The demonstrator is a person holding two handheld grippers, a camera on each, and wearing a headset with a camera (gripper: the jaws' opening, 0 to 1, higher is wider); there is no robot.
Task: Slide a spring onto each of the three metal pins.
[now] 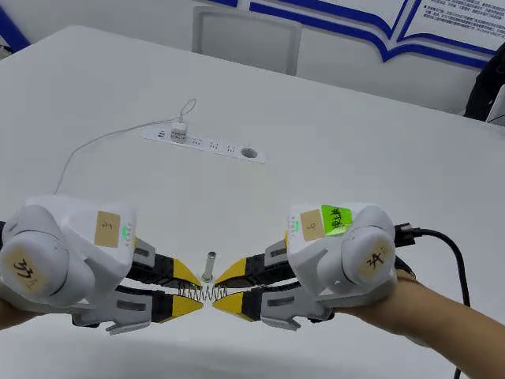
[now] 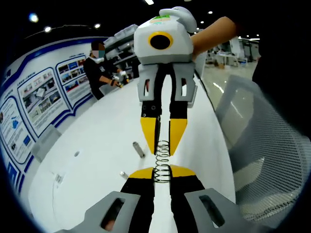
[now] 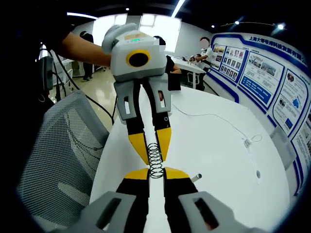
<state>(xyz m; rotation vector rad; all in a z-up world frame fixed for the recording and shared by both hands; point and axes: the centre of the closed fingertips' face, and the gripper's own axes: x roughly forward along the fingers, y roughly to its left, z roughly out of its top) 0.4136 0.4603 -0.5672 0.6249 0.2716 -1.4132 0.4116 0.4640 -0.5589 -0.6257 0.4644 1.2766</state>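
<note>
Head view: left gripper (image 1: 197, 294) and right gripper (image 1: 218, 294) each pinch one end of a spring (image 1: 204, 294) in their fingers at the near edge of the bench (image 1: 331, 142), with a pin (image 1: 209, 264) just beyond. Opposing pulls could stretch the spring or flick it free.

Desk (image 1: 331, 158): plain white. Left gripper (image 1: 197, 292) and right gripper (image 1: 222, 292): white shells, grey frames, black fingers tipped yellow. Both carry tan labels (image 1: 107, 229) with black marks. Right one also has a bright green sticker (image 1: 336, 219) and a black cable (image 1: 454, 260). Spring (image 1: 202, 294): silvery wire. Pin (image 1: 209, 265): dull grey metal. Power strip (image 1: 209, 145) toward the desk's far edge: white, with a white cord (image 1: 87, 150)
</note>
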